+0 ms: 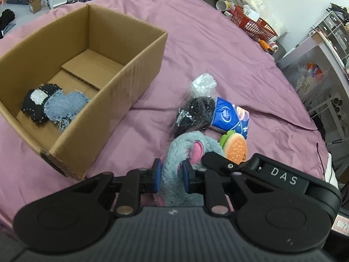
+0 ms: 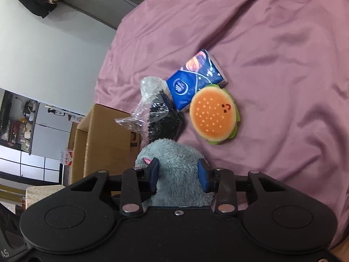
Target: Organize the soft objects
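"DAS" lettering (image 1: 284, 175) marks the right tongs (image 1: 214, 159).

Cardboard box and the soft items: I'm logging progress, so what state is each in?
cardboard box: open, upright
denim patches: lying in the box
grey plush: gripped by both grippers
left gripper: shut on plush
right gripper: shut on plush
burger plush: lying on bed
tissue pack: lying on bed
bagged black item: lying on bed

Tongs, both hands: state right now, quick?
Left tongs: shut on the grey plush toy.
Right tongs: also shut on the grey plush toy.
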`<state>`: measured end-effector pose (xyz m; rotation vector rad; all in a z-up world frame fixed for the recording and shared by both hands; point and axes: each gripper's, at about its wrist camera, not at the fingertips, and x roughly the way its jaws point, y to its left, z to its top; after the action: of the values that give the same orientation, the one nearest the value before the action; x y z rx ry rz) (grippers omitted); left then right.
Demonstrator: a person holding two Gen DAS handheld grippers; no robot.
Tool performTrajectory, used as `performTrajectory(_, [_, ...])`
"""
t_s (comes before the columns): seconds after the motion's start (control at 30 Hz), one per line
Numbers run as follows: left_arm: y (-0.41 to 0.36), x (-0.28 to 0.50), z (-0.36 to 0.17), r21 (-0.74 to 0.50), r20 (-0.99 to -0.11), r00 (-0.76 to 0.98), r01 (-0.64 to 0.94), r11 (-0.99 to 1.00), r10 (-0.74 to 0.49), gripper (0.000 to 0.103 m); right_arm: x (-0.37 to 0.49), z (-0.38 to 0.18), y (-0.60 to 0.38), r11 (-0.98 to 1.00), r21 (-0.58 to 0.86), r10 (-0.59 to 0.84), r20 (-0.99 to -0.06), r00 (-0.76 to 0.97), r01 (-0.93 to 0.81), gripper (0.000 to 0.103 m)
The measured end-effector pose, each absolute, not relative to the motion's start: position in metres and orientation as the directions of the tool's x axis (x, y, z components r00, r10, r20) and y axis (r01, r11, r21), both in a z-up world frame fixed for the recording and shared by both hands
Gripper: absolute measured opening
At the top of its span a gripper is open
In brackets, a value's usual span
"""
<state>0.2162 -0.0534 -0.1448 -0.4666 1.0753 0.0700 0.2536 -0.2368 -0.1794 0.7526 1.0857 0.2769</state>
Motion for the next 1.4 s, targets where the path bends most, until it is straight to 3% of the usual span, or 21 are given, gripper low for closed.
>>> performTrajectory(0.57, [-0.049, 0.2, -0.062, -0.337, -0.79, 0.589, -0.19, 0.922, -0.167, 0.019, 0.23, -0.108, -0.243, 0.685, 0.729, 0.593, -0.56, 0.578, 0.004, 0.033])
performTrajectory(1.4, [0.023, 0.181, 0.012, -0.377, -0.695, 0.699, -0.152, 0.913, -0.171, 0.018, 0.224, -0.033, -0.164, 0.719, 0.68, 0.595, -0.491, 0.636, -0.147, 0.033])
